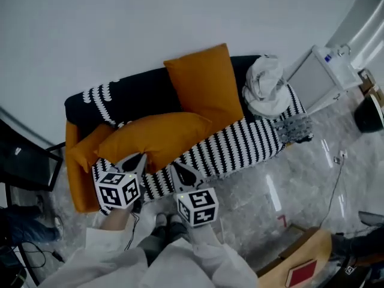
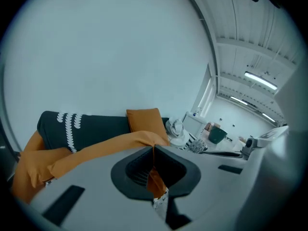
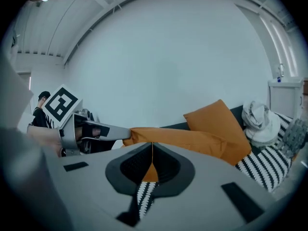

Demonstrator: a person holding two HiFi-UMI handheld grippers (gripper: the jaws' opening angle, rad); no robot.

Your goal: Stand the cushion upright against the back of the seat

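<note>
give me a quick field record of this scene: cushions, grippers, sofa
held cushion: orange, roughly level over the seat, near edge pinched by both grippers
left gripper: shut on held cushion
right gripper: shut on held cushion
second cushion: orange, upright against the sofa back
sofa: dark back, striped throw on the seat
cloth: white bundle at the sofa's right end in the head view
task state: held cushion not yet upright against the back
</note>
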